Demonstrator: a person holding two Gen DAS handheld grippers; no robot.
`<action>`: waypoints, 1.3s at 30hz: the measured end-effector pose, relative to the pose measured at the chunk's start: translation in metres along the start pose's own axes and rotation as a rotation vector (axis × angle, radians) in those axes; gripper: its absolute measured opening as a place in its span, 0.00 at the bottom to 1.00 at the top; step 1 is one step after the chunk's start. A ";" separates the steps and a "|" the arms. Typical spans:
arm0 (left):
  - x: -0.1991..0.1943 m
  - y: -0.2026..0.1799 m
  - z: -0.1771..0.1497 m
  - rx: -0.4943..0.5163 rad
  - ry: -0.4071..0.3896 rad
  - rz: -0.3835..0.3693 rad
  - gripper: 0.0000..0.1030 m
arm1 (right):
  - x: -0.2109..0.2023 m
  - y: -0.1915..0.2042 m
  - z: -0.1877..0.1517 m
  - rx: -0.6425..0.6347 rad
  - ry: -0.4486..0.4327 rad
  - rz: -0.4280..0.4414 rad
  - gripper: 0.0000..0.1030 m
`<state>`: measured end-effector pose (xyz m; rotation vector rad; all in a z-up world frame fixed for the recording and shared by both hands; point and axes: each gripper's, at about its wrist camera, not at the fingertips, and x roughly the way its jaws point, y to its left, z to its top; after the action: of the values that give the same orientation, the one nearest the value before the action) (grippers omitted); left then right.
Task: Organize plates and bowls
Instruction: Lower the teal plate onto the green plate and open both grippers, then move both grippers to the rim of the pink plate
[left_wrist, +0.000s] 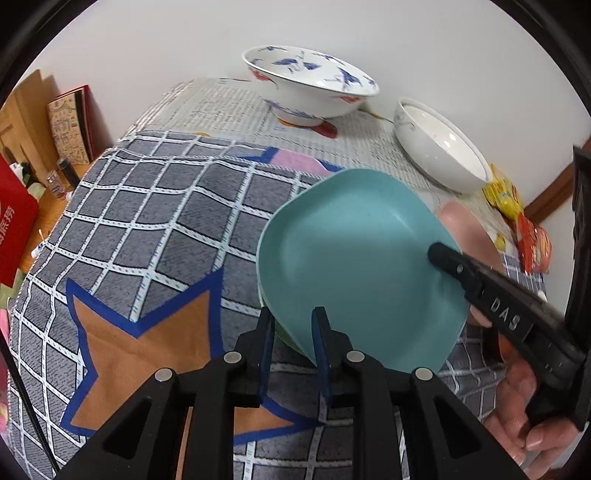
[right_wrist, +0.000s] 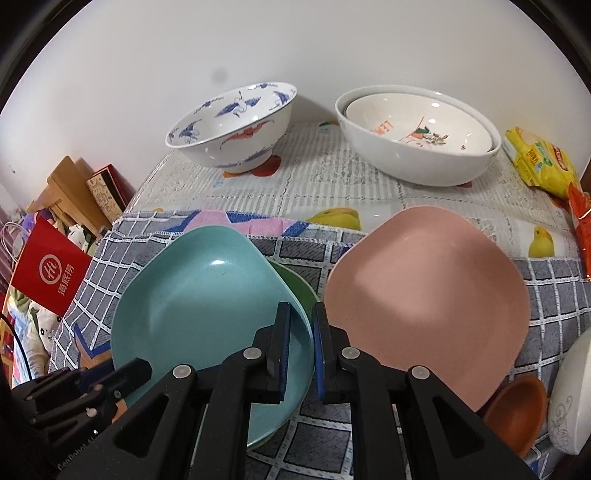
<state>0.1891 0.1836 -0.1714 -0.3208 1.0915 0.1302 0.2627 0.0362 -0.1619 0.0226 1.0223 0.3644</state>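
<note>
A teal plate (left_wrist: 354, 258) (right_wrist: 207, 306) lies on a green plate (right_wrist: 295, 284) on the checked cloth. My left gripper (left_wrist: 293, 332) has its jaws on either side of the teal plate's near rim, a small gap still showing. My right gripper (right_wrist: 301, 325) straddles the teal plate's right rim, jaws narrowly apart; in the left wrist view one of its fingers (left_wrist: 454, 262) lies on the plate. A pink plate (right_wrist: 424, 295) (left_wrist: 465, 225) lies to the right. A blue-crane bowl (left_wrist: 306, 85) (right_wrist: 232, 129) and a white bowl (left_wrist: 439, 147) (right_wrist: 417, 136), nesting a smaller bowl, stand at the back.
Yellow and red snack packets (right_wrist: 543, 162) (left_wrist: 517, 218) lie at the right edge. An orange bowl (right_wrist: 517, 413) and a white dish (right_wrist: 572, 398) sit at the near right. A red bag (right_wrist: 48, 273) and boxes stand off the table's left side. A wall runs behind.
</note>
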 end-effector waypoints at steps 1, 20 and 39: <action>-0.001 -0.001 -0.002 0.005 -0.002 0.001 0.22 | -0.003 -0.001 0.000 0.003 -0.004 -0.005 0.12; -0.030 -0.014 -0.033 0.031 -0.052 0.008 0.43 | -0.038 -0.010 -0.042 0.026 -0.032 0.028 0.29; -0.023 -0.044 -0.040 0.125 -0.029 -0.035 0.50 | -0.055 -0.045 -0.044 0.099 -0.057 0.022 0.31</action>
<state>0.1564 0.1302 -0.1588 -0.2253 1.0595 0.0351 0.2130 -0.0302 -0.1477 0.1327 0.9838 0.3310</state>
